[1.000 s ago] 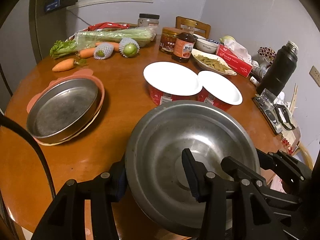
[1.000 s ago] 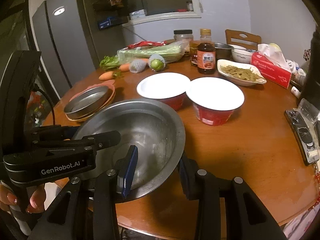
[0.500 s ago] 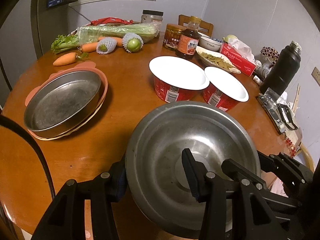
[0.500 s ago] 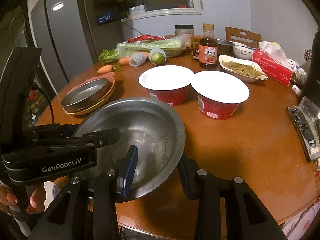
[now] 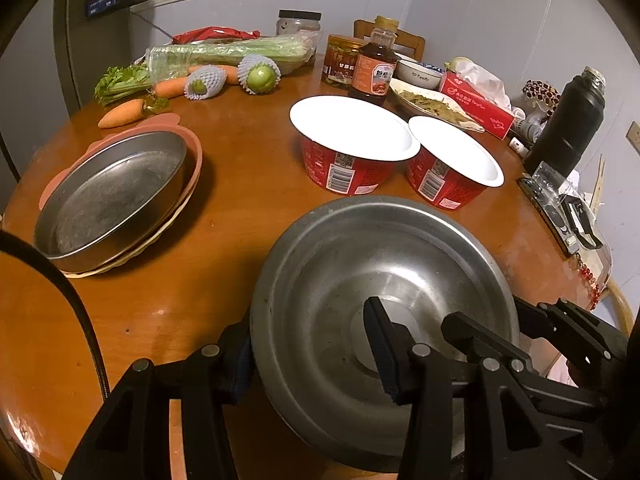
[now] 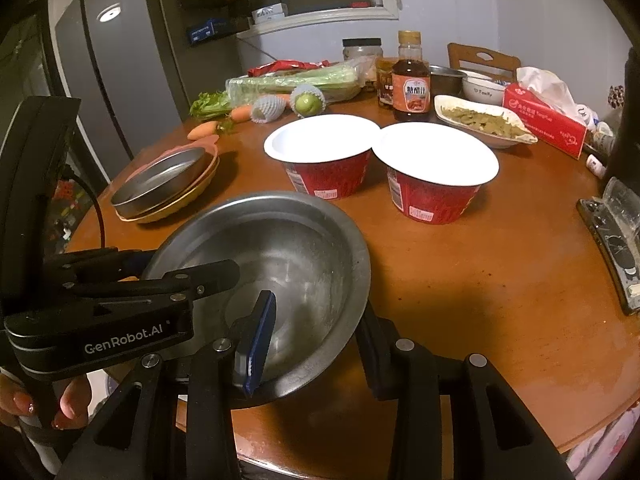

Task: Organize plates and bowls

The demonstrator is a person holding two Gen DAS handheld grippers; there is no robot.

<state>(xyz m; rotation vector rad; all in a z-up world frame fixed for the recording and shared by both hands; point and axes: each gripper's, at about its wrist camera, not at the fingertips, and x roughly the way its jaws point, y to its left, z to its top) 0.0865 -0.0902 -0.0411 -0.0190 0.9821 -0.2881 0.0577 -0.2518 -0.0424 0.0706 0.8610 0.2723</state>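
Note:
A large steel bowl (image 5: 384, 280) (image 6: 280, 256) sits at the near edge of the round wooden table (image 5: 240, 168). My left gripper (image 5: 308, 352) is shut on its left rim, one finger inside and one outside. My right gripper (image 6: 316, 340) is shut on its right rim the same way; the left gripper body (image 6: 100, 312) shows in the right wrist view. A steel pan (image 5: 112, 196) (image 6: 164, 178) rests on a pink plate (image 5: 192, 144) and a pale plate at the left. Two red paper bowls with white insides (image 5: 352, 140) (image 5: 456, 156) stand behind the steel bowl.
At the back lie carrots (image 5: 120, 114), netted fruit (image 5: 260, 74), celery, jars, a sauce bottle (image 5: 374, 70), a dish of food (image 5: 428, 104) and a tissue box (image 5: 476, 108). A black flask (image 5: 568, 124) and a phone (image 6: 612, 240) sit at the right.
Both grippers and the steel bowl have come lower and closer to the table; the red bowls and the pan look nearer. The grips are unchanged.

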